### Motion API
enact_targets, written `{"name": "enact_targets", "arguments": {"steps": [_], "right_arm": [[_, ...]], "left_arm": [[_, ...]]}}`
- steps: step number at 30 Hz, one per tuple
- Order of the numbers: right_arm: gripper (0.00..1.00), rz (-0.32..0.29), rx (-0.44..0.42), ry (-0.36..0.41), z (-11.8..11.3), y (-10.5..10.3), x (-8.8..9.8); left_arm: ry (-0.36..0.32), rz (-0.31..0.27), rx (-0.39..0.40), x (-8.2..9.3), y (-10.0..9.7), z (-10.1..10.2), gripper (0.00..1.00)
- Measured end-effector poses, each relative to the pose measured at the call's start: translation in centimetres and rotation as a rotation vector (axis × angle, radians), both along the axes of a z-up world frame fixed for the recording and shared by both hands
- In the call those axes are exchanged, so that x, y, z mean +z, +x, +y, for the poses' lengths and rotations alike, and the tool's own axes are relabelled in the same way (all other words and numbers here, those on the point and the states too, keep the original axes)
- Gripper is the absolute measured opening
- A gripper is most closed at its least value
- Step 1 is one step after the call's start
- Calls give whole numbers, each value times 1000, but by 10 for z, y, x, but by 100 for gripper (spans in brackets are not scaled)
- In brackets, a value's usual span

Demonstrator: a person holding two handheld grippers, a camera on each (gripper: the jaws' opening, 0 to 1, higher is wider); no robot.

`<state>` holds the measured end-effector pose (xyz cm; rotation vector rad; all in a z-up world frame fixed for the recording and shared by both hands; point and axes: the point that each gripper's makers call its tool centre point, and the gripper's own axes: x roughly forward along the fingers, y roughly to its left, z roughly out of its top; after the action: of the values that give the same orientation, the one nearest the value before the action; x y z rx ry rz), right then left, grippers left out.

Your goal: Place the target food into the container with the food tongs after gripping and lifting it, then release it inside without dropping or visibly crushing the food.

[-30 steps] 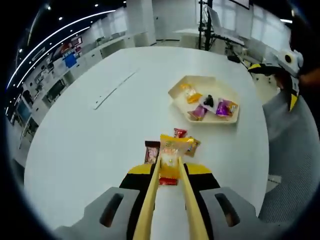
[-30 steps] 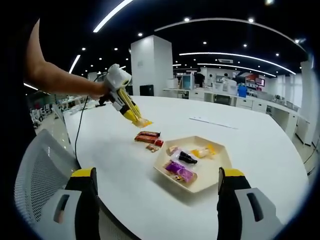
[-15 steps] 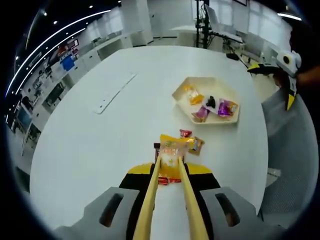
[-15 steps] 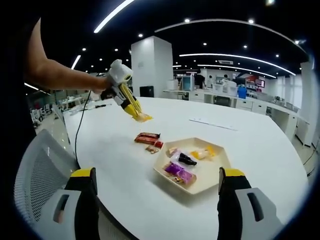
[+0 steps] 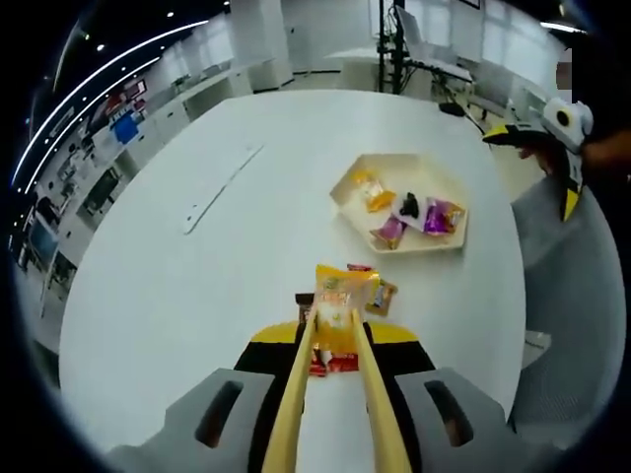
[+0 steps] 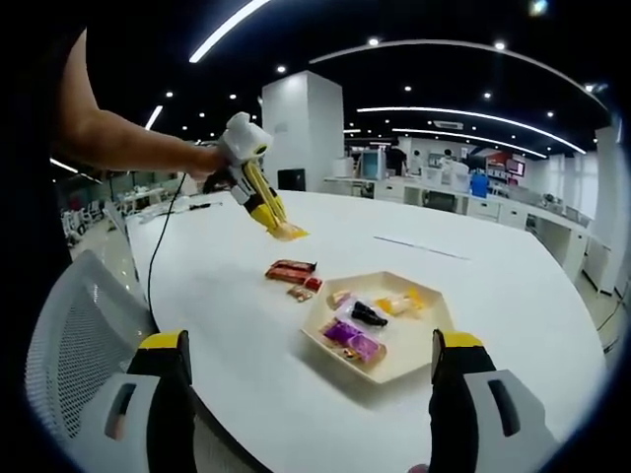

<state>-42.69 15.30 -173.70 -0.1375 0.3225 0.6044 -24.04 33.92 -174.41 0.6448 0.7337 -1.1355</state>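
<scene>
Yellow food tongs (image 5: pixel 335 394) run forward between my left gripper's (image 5: pixel 333 335) jaws, which are shut on them. The tong tips pinch a yellow snack packet (image 5: pixel 341 289), held in the air above the white table (image 5: pixel 197 286). From the right gripper view, the left gripper (image 6: pixel 254 192) and the packet (image 6: pixel 289 233) hang over the table's far side. A cream hexagonal tray (image 5: pixel 347 182) holds several wrapped snacks; in the right gripper view the tray (image 6: pixel 426 360) lies ahead. My right gripper (image 6: pixel 308 341) stands wide open, holding nothing.
Loose wrapped snacks (image 6: pixel 293 271) lie on the table beside the tray, below the lifted packet. A thin white strip (image 5: pixel 222 177) lies on the table's left. Grey mesh chairs (image 6: pixel 69 335) stand at the table's edge. A hand holds the right gripper (image 5: pixel 552 138) at the far right.
The left gripper has risen with the yellow packet in the tongs, higher above the loose snacks and slightly towards the tray. The right gripper has stayed open and still.
</scene>
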Motion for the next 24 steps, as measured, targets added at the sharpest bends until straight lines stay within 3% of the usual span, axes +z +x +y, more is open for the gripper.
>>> {"name": "enact_targets", "arguments": {"steps": [24], "right_arm": [[100, -23, -2, -16, -2, 0, 3]], "left_arm": [[-46, 13, -93, 8, -3, -92, 19]]}}
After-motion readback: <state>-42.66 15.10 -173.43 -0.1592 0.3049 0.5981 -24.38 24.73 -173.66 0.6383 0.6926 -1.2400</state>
